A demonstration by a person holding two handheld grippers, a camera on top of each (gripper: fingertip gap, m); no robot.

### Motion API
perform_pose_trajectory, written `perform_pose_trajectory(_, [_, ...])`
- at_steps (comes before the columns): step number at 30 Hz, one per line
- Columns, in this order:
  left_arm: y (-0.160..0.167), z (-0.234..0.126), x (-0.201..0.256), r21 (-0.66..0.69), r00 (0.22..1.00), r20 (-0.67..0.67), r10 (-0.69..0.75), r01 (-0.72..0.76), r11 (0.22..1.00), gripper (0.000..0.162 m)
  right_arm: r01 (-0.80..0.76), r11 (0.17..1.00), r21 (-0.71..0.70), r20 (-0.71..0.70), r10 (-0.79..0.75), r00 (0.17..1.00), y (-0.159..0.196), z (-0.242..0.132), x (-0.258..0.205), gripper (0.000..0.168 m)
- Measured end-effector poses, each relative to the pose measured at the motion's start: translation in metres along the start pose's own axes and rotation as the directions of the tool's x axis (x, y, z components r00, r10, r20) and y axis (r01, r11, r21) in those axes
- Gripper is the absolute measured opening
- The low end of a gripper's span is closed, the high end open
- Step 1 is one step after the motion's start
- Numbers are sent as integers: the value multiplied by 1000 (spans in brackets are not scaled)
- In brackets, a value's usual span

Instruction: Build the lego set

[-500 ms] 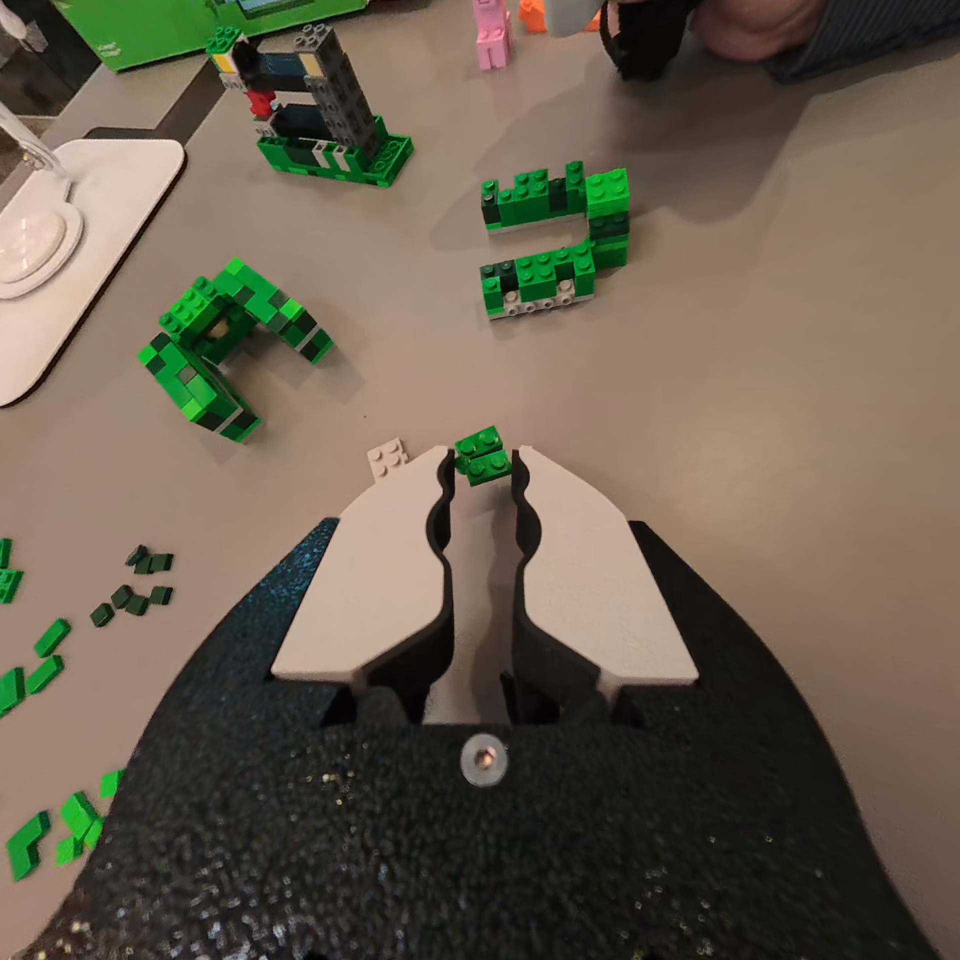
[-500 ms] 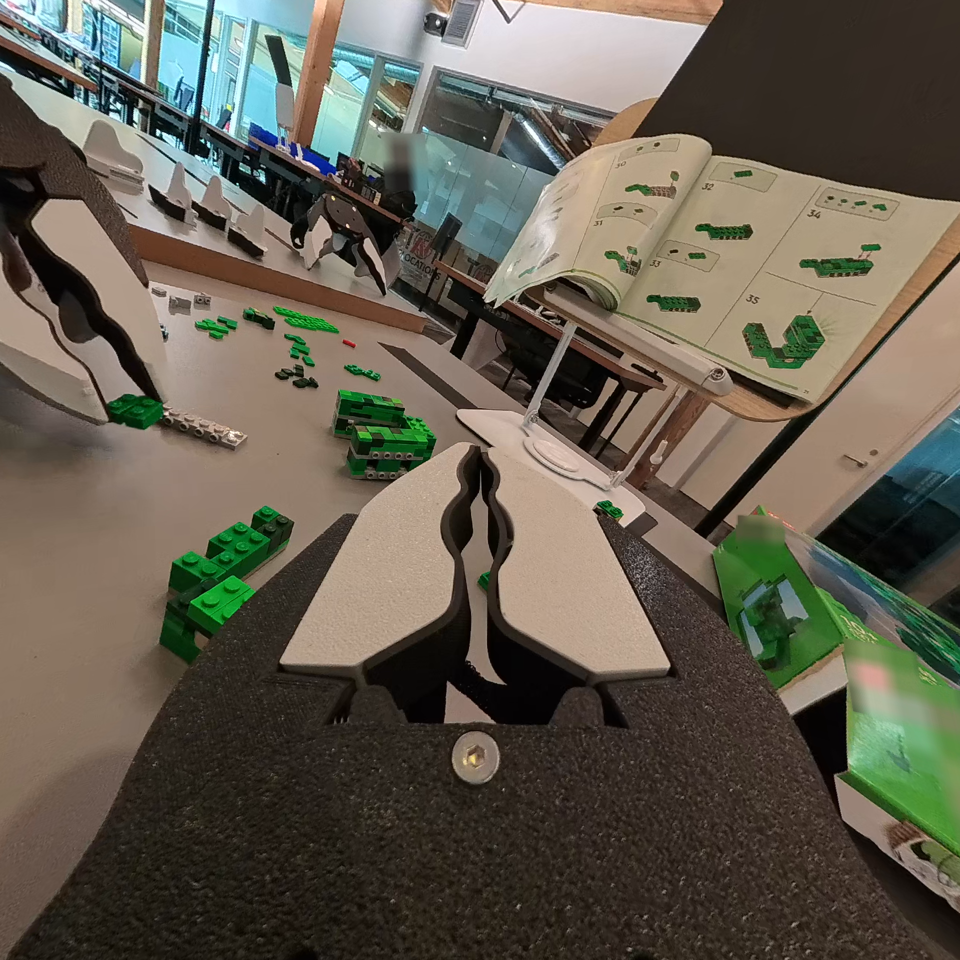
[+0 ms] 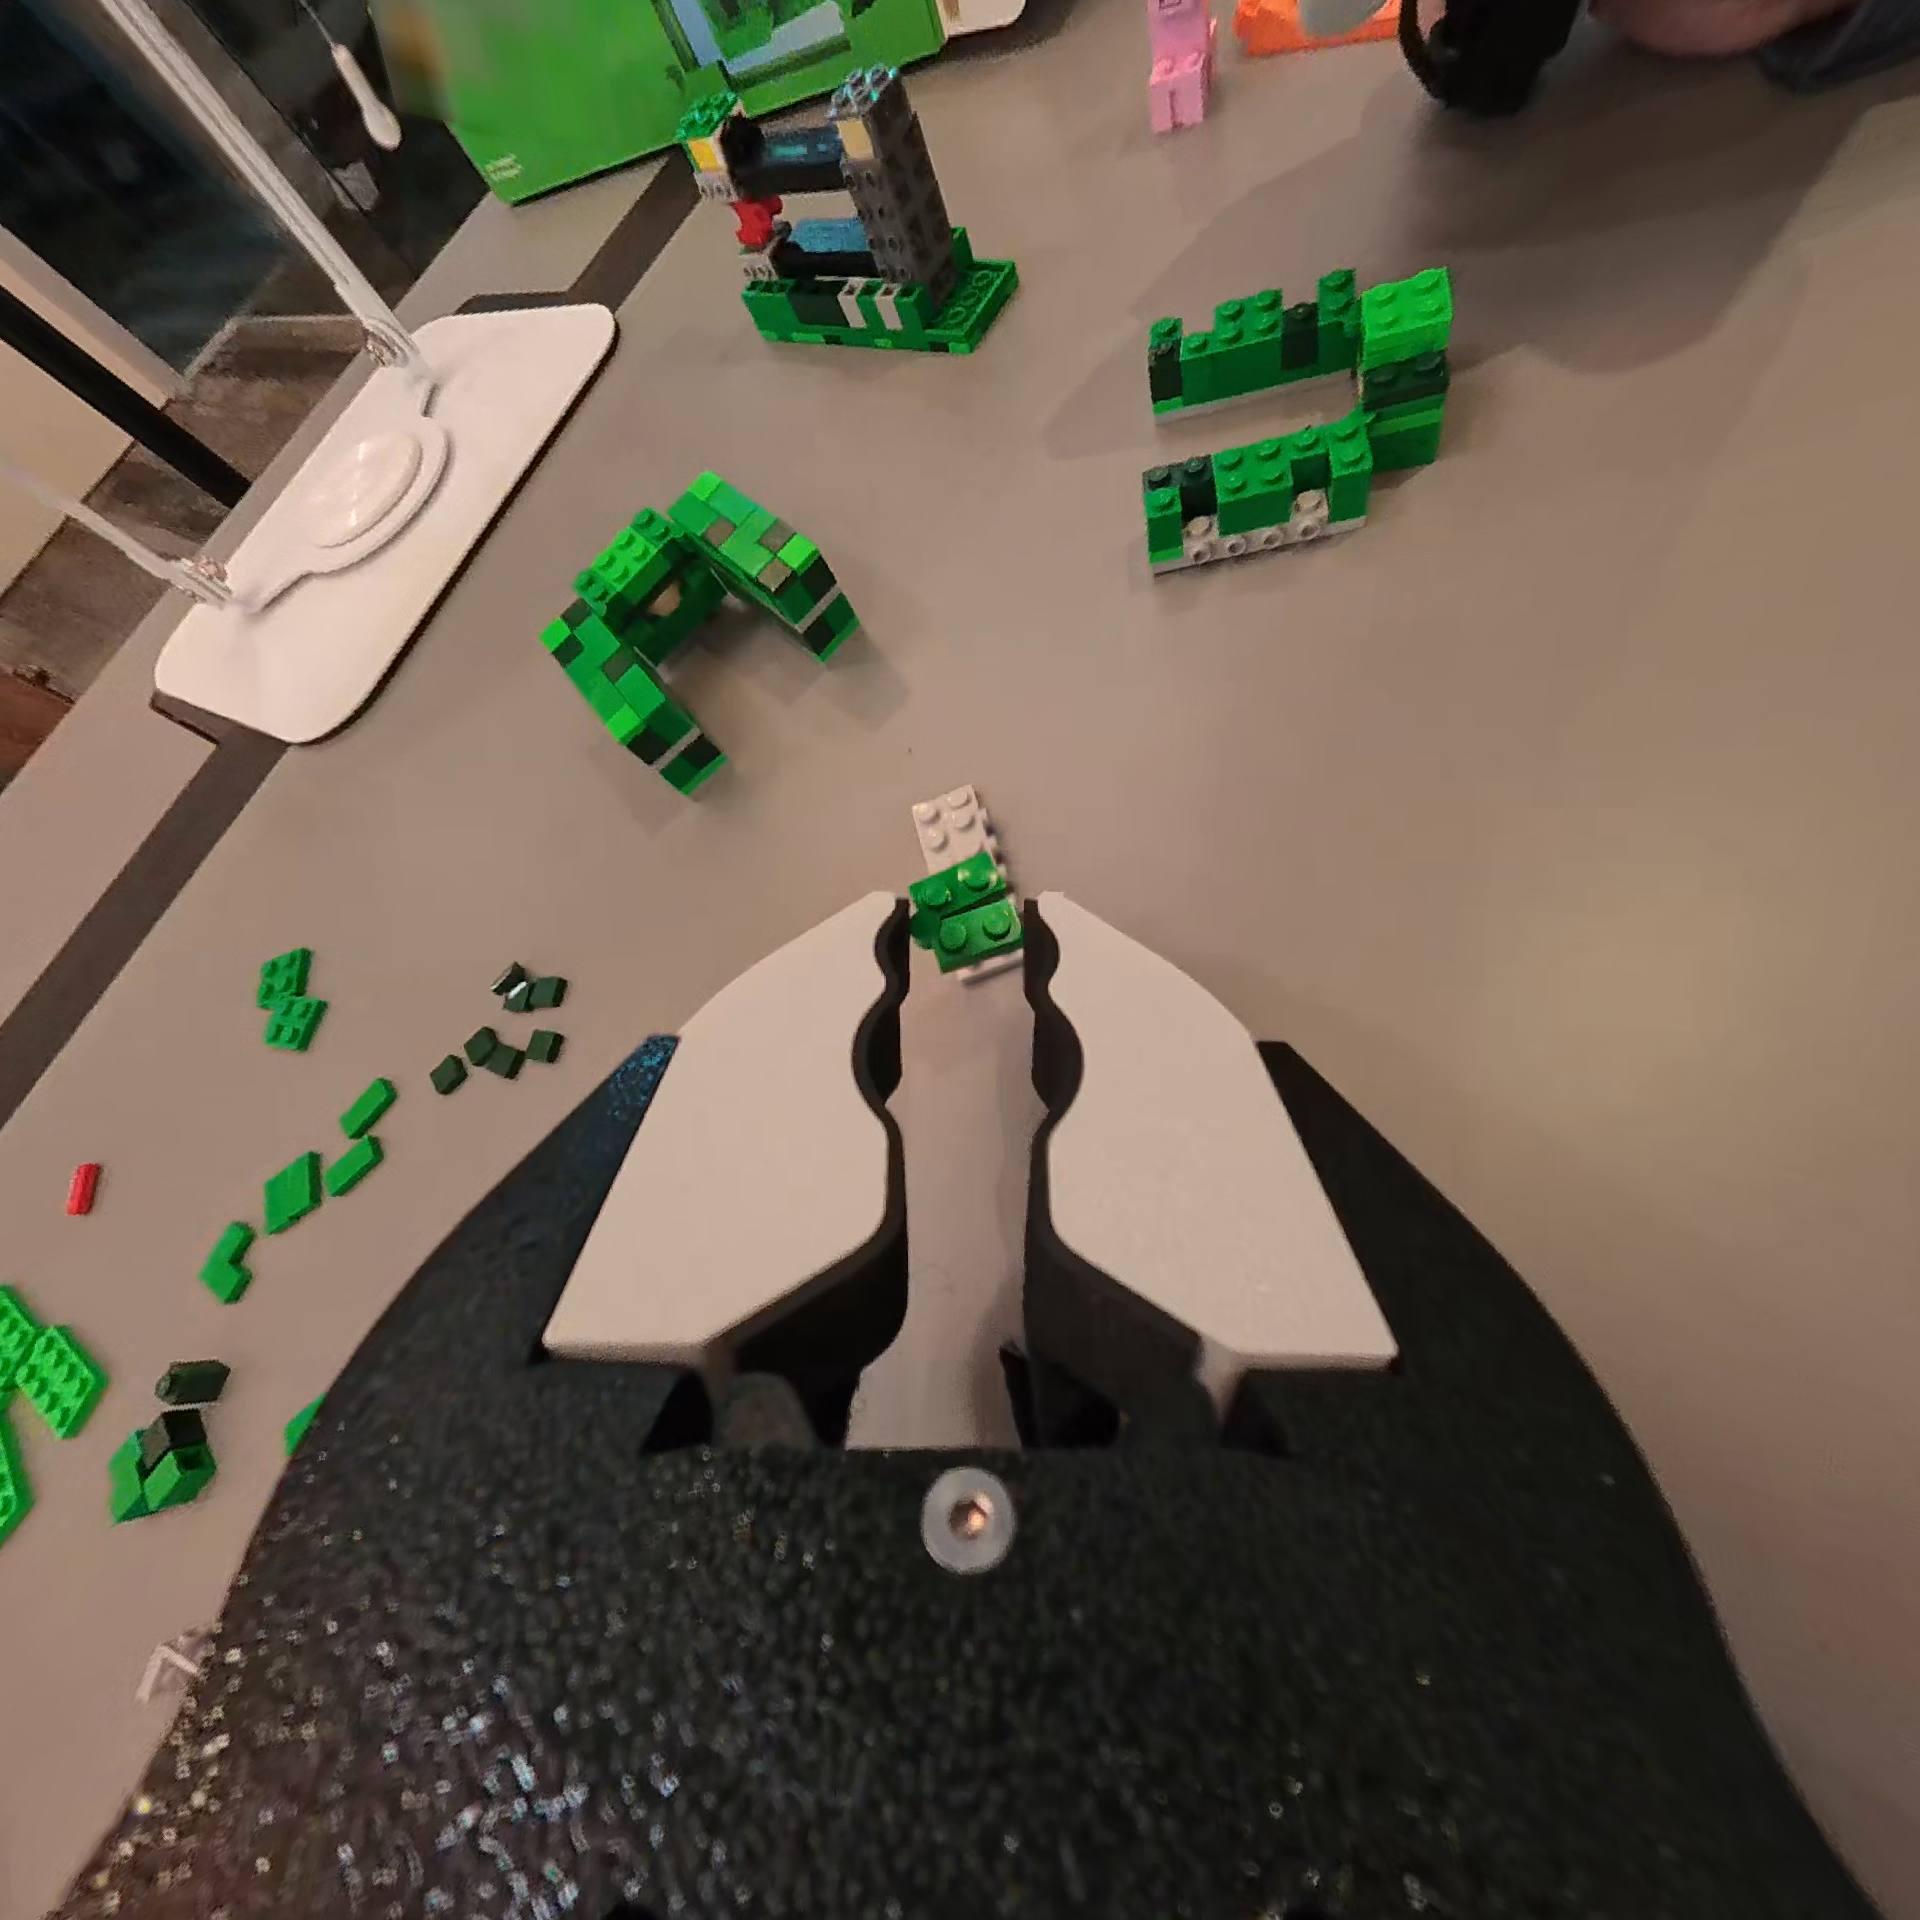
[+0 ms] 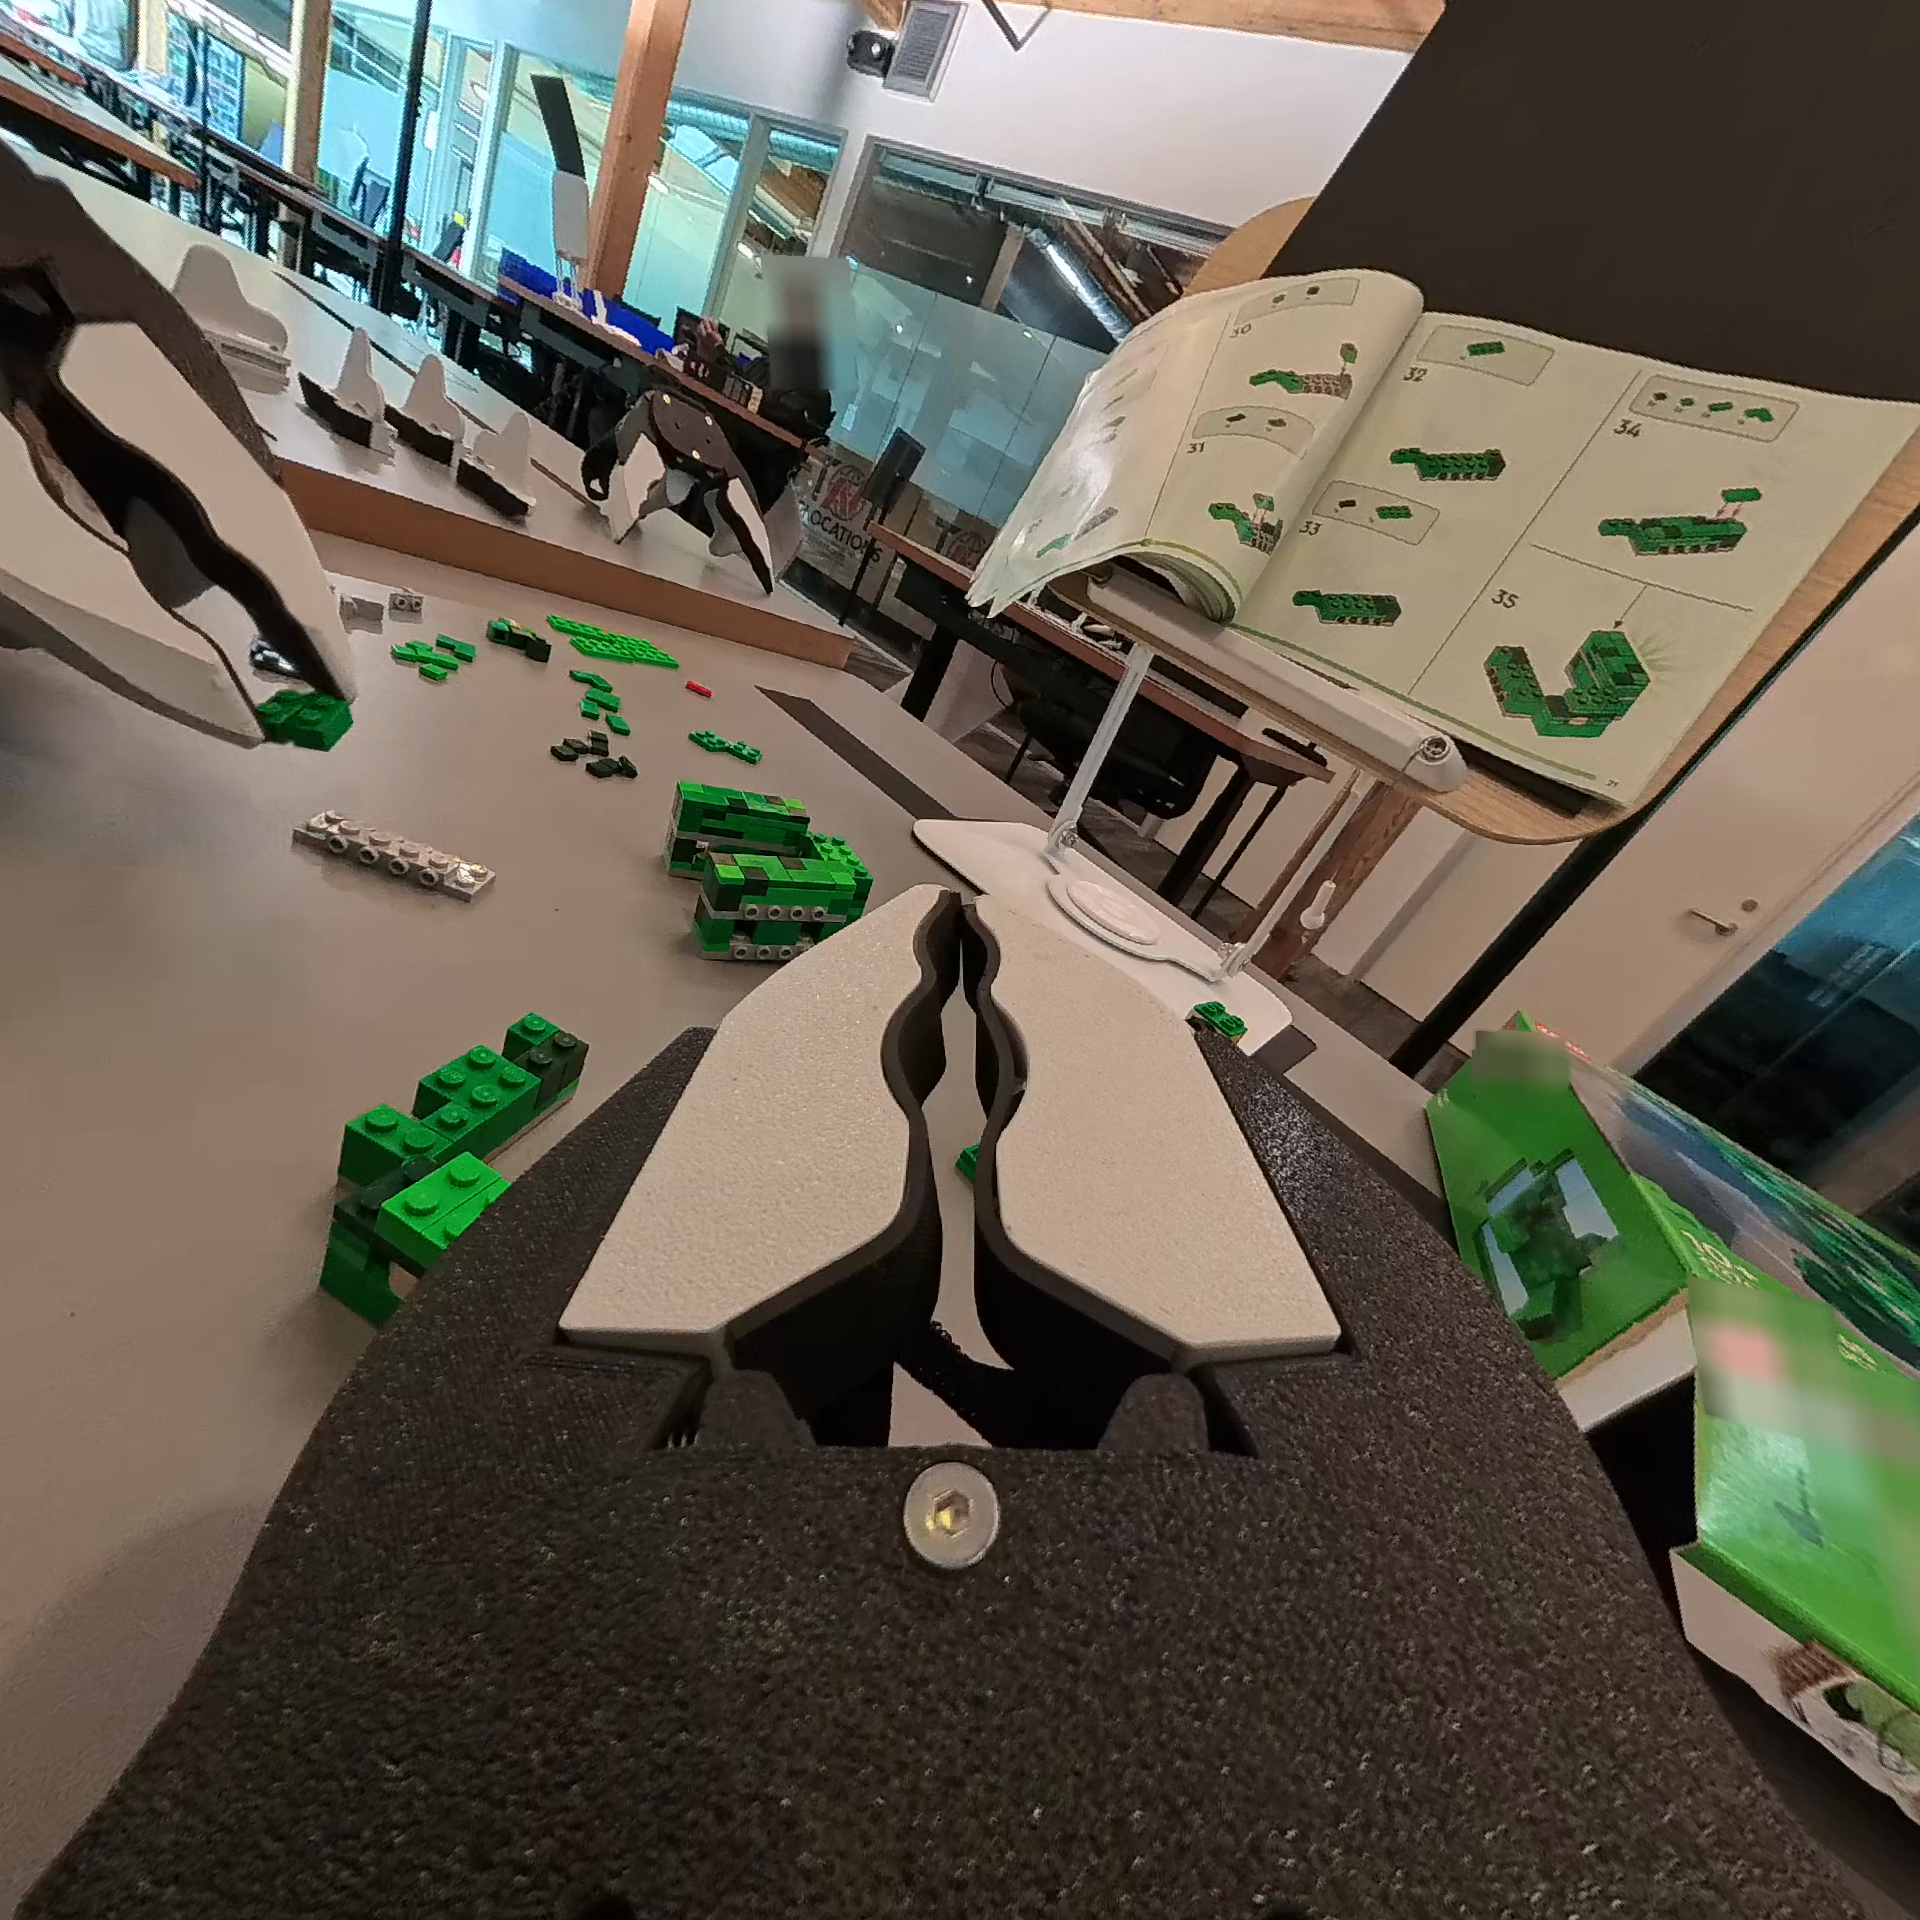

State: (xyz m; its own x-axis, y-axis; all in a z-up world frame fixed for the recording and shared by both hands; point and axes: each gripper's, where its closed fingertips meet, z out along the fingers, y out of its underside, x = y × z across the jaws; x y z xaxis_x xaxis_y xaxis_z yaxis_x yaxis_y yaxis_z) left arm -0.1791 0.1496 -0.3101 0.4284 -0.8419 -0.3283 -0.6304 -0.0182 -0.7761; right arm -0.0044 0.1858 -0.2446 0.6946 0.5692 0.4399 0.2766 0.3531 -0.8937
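Note:
My left gripper (image 3: 966,912) is shut on a small green brick (image 3: 977,935) made of two stacked pieces. It holds the brick just above the near end of a long grey studded plate (image 3: 951,826) lying on the table. The right wrist view shows the same gripper (image 4: 312,698) at the far left with the green brick (image 4: 304,719) in the air, above and left of the grey plate (image 4: 395,852). My right gripper (image 4: 956,906) is shut and empty, low over the table near a green stepped build (image 4: 457,1122).
A green arch build (image 3: 696,623), a green C-shaped build (image 3: 1299,416) and a grey tower on a green base (image 3: 873,239) stand ahead. Loose green pieces (image 3: 312,1174) lie at the left. A white stand (image 4: 1101,904) holds the open instruction booklet (image 4: 1455,499). Green boxes (image 4: 1558,1174) sit at the right. Tip to tip, the grippers are about 20 cm apart. About 15 cm separates my left fingertips from the green arch build (image 3: 696,623).
My left gripper has lifted a little and moved over the grey plate with the green brick still in it. The right gripper has stayed shut and barely moved.

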Motion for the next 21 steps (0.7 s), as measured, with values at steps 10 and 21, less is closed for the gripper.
perform_pose_trajectory(10, [18,11,6,-93,998,-54,-38,33,995,20,3,1000,-8,-10,-3,1000,1,1,1,0])
perform_pose_trajectory(21, [22,14,5,-103,996,-62,-56,50,993,20,3,1000,-9,-9,-3,1000,1,1,1,0])
